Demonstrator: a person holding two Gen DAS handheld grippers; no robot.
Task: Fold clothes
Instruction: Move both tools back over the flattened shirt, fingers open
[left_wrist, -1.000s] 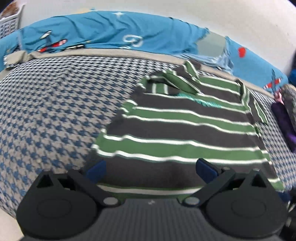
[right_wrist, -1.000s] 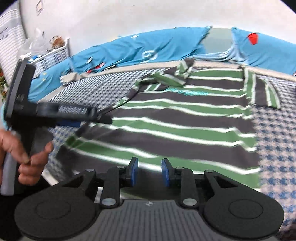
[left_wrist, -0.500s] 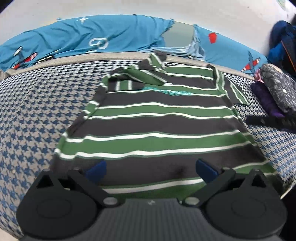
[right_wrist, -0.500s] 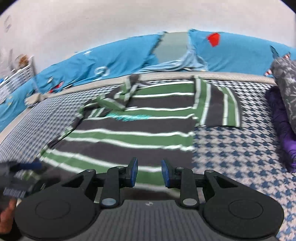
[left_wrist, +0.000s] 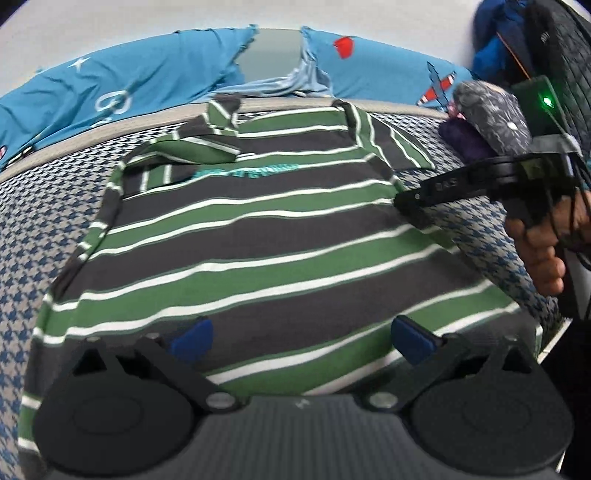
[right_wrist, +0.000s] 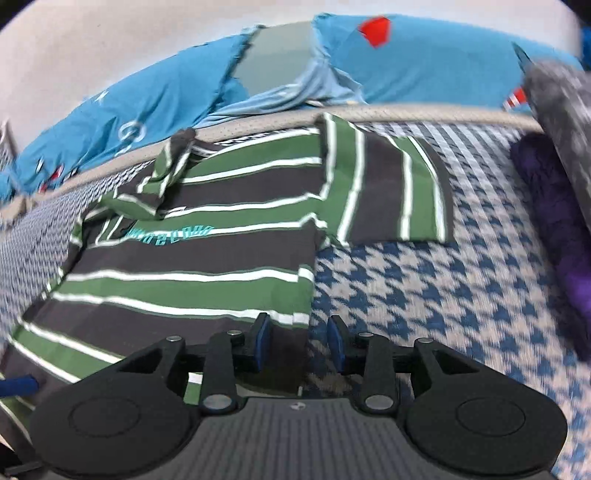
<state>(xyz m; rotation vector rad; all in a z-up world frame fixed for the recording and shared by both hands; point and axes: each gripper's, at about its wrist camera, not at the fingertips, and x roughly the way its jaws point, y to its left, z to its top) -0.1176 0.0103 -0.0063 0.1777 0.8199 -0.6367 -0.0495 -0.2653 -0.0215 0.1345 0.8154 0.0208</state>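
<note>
Right gripper (right_wrist: 299, 341) closing, narrow gap straddling the striped polo shirt's (right_wrist: 192, 258) side edge, not yet pinching. Left gripper (left_wrist: 299, 336) wide open over the hem. Shirt flat near the bed's (right_wrist: 424, 295) front edge. Best pinched at both hem corners. Teal chest lettering unreadable.

Green, charcoal and blue on a houndstooth bed

We see a shirt (left_wrist: 258, 229) banded in green and dark grey with thin white stripes and teal lettering across the chest, lying on a bedcover (right_wrist: 424, 295) of blue-and-beige houndstooth; behind it we see bright blue bedding (right_wrist: 443, 62) printed with red and white shapes, a purple cloth (right_wrist: 554, 206), and a speckled dark grey bundle (left_wrist: 491, 114).
</note>
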